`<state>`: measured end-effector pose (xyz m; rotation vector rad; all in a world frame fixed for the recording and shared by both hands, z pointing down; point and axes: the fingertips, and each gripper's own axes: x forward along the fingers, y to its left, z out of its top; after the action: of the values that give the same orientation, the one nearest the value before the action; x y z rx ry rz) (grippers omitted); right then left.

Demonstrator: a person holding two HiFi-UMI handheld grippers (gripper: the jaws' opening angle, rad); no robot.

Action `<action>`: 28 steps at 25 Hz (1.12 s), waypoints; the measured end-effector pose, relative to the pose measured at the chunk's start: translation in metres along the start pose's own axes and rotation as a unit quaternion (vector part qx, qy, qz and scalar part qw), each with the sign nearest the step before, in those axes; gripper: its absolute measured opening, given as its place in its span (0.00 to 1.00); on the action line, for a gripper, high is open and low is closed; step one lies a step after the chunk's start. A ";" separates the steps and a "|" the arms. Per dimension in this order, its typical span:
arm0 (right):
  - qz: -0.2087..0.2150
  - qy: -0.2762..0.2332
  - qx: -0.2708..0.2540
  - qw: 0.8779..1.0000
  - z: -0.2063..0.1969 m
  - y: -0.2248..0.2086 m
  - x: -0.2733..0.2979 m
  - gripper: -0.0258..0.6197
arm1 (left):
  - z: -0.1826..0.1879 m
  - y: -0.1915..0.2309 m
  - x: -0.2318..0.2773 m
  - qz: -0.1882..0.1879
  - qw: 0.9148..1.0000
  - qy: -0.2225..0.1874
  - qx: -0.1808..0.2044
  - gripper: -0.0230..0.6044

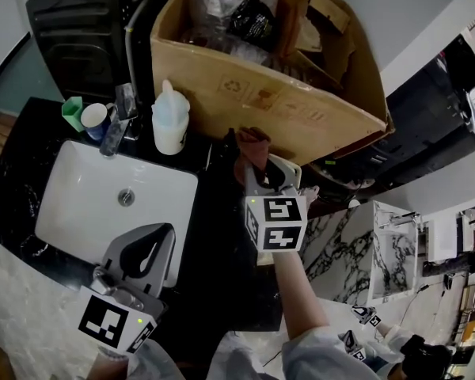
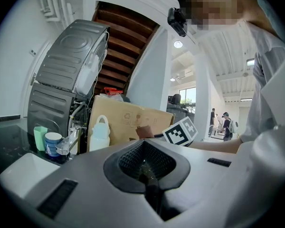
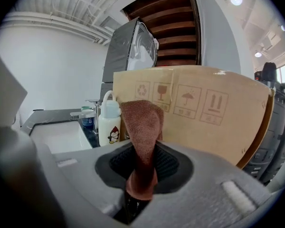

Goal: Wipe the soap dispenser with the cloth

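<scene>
Head view, sink: a white sink (image 1: 71,204) is set in a black counter (image 1: 222,244), seen steeply from above.
Head view, soap dispenser: a pale soap dispenser (image 1: 170,121) stands upright on the counter just past the sink's far right corner, apart from both grippers.
Head view, tap and cups: a tap (image 1: 115,137) sits at the sink's far edge, with a green cup (image 1: 73,111) and a blue-and-white cup (image 1: 93,117) just behind it.
Head view, box: an open cardboard box (image 1: 301,109) rises beyond the sink, to the right, behind the dispenser.
Head view, left gripper: the left gripper (image 1: 152,244) hangs over the sink's near right corner.
Head view, right gripper: the right gripper (image 1: 260,169) is to the right of the sink, over the counter, with a brown cloth (image 1: 252,145) sticking out of its tip.
Left gripper view, jaws: pressed together with nothing between them (image 2: 145,167).
Left gripper view, beyond the jaws: the sink (image 2: 23,167) is at lower left, and the soap dispenser (image 2: 100,133) is to the right of it, in front of the box (image 2: 128,120).
Right gripper view, jaws: clenched on the cloth (image 3: 142,127), which stands up and folds over at its top.
Right gripper view, beyond the jaws: the soap dispenser (image 3: 109,122), bearing a penguin picture, stands to the right of the sink (image 3: 61,134), just left of the cloth. Whether cloth and dispenser touch cannot be told.
</scene>
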<state>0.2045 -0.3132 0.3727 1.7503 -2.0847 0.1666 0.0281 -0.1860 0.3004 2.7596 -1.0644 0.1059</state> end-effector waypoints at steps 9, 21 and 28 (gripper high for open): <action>0.014 0.016 -0.010 1.000 -0.018 0.002 0.026 0.16 | 0.002 0.010 -0.001 0.020 1.000 -0.002 0.002 0.04; 0.027 0.064 0.003 0.998 -0.053 -0.006 0.043 0.16 | 0.003 0.005 0.000 0.022 1.000 0.000 0.004 0.04; 0.031 0.092 0.026 0.995 -0.076 -0.005 0.044 0.16 | 0.000 0.004 -0.001 0.022 1.000 0.004 0.004 0.04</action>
<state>0.2215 -0.3281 0.4576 1.6333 -2.0178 0.3877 0.0247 -0.1879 0.3009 2.7422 -1.1252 0.1276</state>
